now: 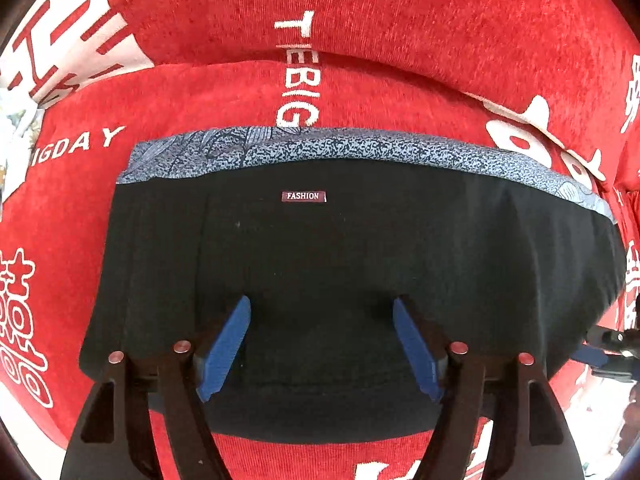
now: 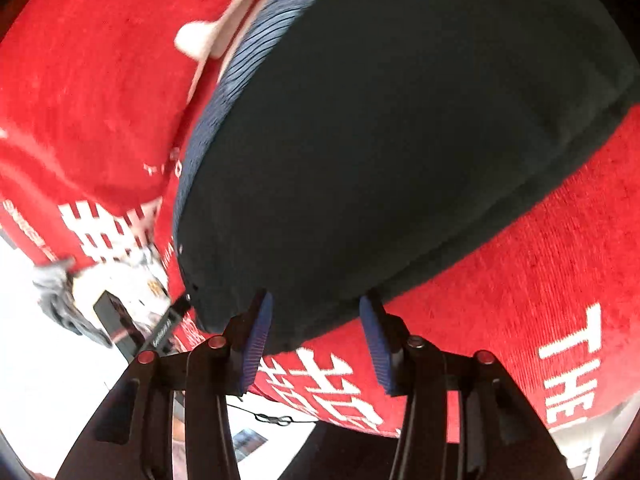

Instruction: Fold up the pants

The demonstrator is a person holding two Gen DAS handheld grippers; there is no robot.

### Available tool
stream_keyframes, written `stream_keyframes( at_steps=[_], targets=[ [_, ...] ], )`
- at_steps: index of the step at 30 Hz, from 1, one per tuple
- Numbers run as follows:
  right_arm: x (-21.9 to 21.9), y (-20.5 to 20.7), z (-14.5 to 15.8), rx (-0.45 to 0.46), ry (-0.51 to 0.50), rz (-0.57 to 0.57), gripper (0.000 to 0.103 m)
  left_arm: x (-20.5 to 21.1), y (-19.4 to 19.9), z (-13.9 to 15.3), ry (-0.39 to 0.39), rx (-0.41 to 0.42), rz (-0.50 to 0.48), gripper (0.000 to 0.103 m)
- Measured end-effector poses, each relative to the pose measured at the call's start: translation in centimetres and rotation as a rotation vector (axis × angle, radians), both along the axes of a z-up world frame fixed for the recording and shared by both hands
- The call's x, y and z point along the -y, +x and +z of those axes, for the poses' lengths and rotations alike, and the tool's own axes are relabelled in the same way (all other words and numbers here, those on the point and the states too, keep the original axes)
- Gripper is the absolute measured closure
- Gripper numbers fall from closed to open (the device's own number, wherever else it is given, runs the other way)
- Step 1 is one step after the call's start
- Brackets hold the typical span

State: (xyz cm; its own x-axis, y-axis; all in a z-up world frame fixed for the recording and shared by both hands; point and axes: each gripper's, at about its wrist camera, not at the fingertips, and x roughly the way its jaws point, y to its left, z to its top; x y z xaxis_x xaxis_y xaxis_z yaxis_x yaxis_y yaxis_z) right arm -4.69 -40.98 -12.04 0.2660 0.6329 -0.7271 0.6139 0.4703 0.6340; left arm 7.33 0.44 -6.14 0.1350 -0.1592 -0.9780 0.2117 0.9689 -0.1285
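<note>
Both sets of jaws stand parted with nothing pinched between them. From the left wrist view, the left gripper point(image 1: 322, 344) hangs almost straight down over the pants point(image 1: 340, 264), its blue pads point(image 1: 224, 348) spread wide with only flat black cloth showing in the gap; I cannot tell whether the tips graze the fabric, but they are not clamped on it. The pants lie folded into a broad dark block on the red cover point(image 1: 400, 20), which is printed with white letters and large white characters. A blue-grey patterned band point(image 1: 360, 148) runs along the far edge of the block, and just on the near side of it, left of centre, sits a small maroon label point(image 1: 303, 196) reading FASHION. At the right edge of that view a bit of the other tool, black with a blue pad, pokes in beside the pants' right side. From the right wrist view, the right gripper point(image 2: 316, 340) is tilted and sits at the near rim of the pants point(image 2: 400, 140), its jaws about half spread; its left pad point(image 2: 258, 344) lies against the black hem in the picture, while the right pad is over red cover point(image 2: 520, 280). The view is smeared, so contact is unclear. The band point(image 2: 240, 80) runs up the left side of the pants here. Left of the cover, some blurred grey and black clutter lies on a white surface point(image 2: 24, 340).
</note>
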Motion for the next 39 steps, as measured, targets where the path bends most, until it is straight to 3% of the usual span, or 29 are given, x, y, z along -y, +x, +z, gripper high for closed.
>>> stream_keyframes(
  at_steps=[3,4,5,6,9,12,15,18,20,23,25,27,33,39],
  targets=[
    [0.0,0.3,-0.5,0.019,0.018,-0.016,0.053,0.1,0.1,-0.1,0.011,-0.002,-0.009,0.026],
    [-0.1,0.6,-0.6,0.011,0.01,-0.013,0.067,0.2,0.0,-0.2,0.017,0.001,-0.016,0.026],
    [-0.2,0.9,-0.5,0.003,-0.004,0.001,0.088,0.5,0.2,-0.4,0.023,0.003,-0.02,0.026],
    [-0.3,1.0,0.2,0.026,-0.013,0.009,0.096,0.6,0.2,-0.5,0.025,0.004,-0.021,0.026],
    [-0.4,0.6,2.4,0.09,-0.094,0.071,0.096,0.8,0.2,-0.6,0.022,0.001,-0.028,0.026],
    [-1.0,-0.4,0.3,0.011,-0.158,0.13,0.096,0.9,-0.1,-0.6,0.03,0.017,-0.05,0.026],
    [-0.8,-0.8,-0.2,0.021,-0.127,0.106,0.095,1.1,0.1,-0.6,0.048,0.009,-0.054,0.026],
    [0.7,-2.1,1.1,0.005,-0.124,0.102,0.085,1.4,0.4,-0.3,0.074,-0.023,-0.041,0.026],
    [3.7,-3.6,2.9,0.03,-0.166,0.051,0.085,1.9,0.3,0.7,0.086,-0.014,-0.04,0.026],
    [8.9,-4.6,4.3,0.061,-0.192,-0.083,0.078,4.2,-0.2,2.9,0.038,0.019,-0.06,0.026],
    [11.3,-4.8,4.2,0.062,-0.195,-0.165,0.068,6.4,-0.6,3.5,0.011,0.035,-0.088,0.026],
    [13.5,-4.9,3.6,0.064,-0.197,-0.245,0.068,9.4,-1.2,3.4,-0.023,0.028,-0.12,0.026],
    [14.8,-4.3,1.8,0.018,-0.148,-0.297,0.068,14.7,-3.5,-0.2,-0.021,-0.064,-0.164,0.026],
    [14.9,-5.5,2.1,0.018,-0.193,-0.297,0.068,15.7,-4.7,-0.7,0.041,-0.024,-0.223,0.026]
  ],
)
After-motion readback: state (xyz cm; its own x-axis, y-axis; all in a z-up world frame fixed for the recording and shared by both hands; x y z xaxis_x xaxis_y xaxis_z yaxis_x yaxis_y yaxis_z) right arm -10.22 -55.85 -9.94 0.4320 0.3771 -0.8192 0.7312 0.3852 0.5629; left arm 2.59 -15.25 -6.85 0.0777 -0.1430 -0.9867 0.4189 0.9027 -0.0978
